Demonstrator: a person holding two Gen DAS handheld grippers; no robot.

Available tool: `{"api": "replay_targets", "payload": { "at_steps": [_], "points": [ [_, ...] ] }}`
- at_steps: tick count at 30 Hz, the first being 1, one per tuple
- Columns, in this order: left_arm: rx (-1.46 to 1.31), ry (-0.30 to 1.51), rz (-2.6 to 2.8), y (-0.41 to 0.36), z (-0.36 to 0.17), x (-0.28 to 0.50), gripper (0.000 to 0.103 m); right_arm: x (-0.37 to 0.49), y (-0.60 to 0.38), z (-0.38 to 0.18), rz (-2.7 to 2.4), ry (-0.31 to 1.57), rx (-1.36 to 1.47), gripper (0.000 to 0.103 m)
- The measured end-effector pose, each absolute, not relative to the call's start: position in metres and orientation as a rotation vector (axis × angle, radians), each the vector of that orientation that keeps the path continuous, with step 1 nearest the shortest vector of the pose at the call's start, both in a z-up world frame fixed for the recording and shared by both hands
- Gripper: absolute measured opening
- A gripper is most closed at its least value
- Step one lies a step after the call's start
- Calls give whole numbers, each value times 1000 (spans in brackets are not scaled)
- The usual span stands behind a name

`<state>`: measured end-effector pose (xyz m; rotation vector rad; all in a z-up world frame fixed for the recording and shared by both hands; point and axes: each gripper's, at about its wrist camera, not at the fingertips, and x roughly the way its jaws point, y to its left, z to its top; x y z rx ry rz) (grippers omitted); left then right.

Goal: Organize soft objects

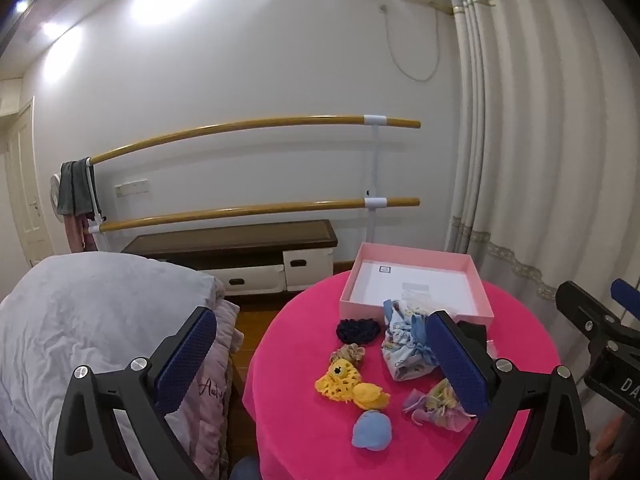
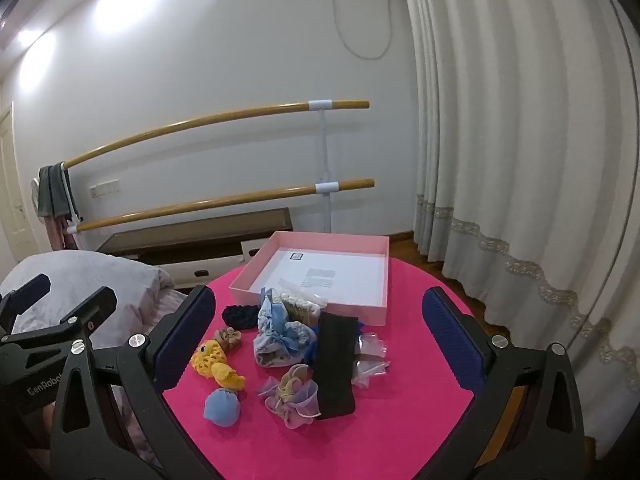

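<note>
A round pink table [image 2: 400, 408] holds a shallow pink box [image 2: 352, 304] at its far side, with only paper inside. In front of it lie soft items: a yellow crochet piece [image 2: 216, 366], a blue pouch [image 2: 222, 407], a blue patterned drawstring bag [image 2: 280, 336], a black band [image 2: 334, 364], a lilac organza bag [image 2: 294, 398], a dark scrunchie [image 2: 240, 315] and a beige scrunchie [image 2: 228, 338]. My left gripper [image 1: 324, 356] is open and empty above the table's left edge. My right gripper [image 2: 318, 338] is open and empty above the pile.
A bed with grey bedding [image 1: 92, 320] stands left of the table. A low dark bench with white drawers [image 1: 240, 248] and two wooden barre rails [image 1: 256, 128] line the far wall. Curtains [image 2: 520, 160] hang on the right. Clear plastic wrap [image 2: 370, 356] lies beside the black band.
</note>
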<state>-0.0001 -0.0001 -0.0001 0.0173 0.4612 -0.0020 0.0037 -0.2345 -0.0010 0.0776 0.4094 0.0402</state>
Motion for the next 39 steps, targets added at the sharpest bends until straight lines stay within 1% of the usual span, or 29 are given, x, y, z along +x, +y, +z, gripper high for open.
{"api": "replay_targets", "payload": {
  "at_steps": [22,26,39],
  "points": [
    [20,414,-10,1,-4,2,103,5,-231,1,26,400,65,103],
    [32,367,-12,3,-8,5,103,8,-231,0,23,403,62,103],
    [-46,450,-41,13,-22,31,103,21,-226,-6,13,424,42,103]
  ]
}}
